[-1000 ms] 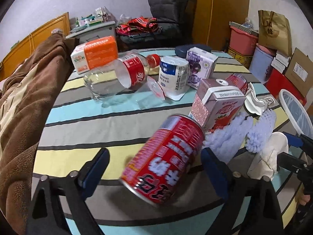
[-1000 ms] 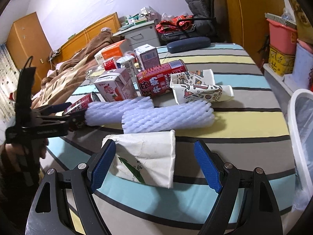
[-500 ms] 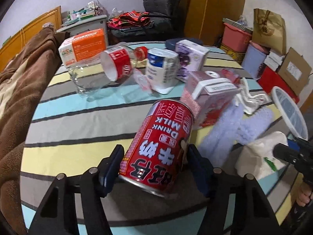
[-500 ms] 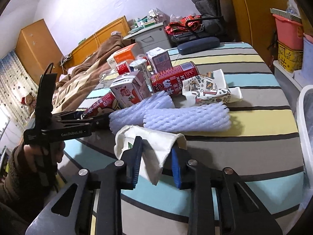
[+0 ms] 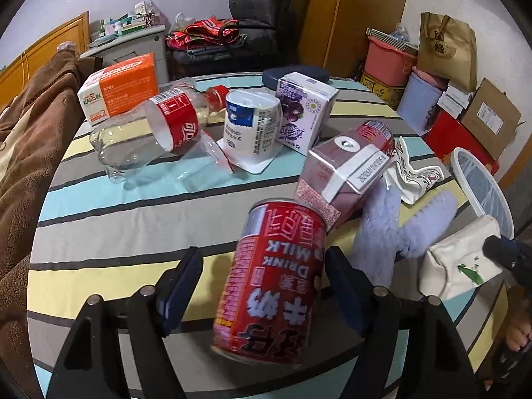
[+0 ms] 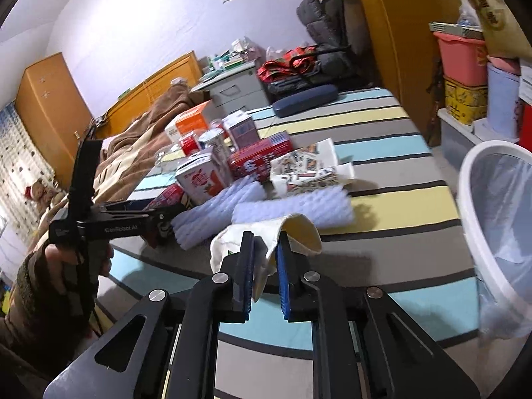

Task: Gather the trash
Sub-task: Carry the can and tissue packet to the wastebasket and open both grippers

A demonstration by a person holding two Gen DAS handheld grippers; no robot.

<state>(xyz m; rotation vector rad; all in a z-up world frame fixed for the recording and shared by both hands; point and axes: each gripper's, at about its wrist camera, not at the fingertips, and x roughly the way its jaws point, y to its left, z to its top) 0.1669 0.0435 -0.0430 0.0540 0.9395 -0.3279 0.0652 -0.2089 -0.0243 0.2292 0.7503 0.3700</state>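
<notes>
Since a second ago, the right claw (image 6: 266, 266), then spread around the white paper bag (image 6: 266, 236), has been closed and is pinching it, jaws closing, the bag seemingly lifted off the striped surface (image 6: 382, 166). The red milk can (image 5: 276, 282) has been turned, its long axis now pointing away between the left claw (image 5: 262, 286), whose jaws are opening, the left pad clear of it.

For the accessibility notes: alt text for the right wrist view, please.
The right gripper, jaws closing, pinches a crumpled white paper bag above a striped table. Beyond lie foam sleeves and cartons; a white bin stands at the right.
</notes>
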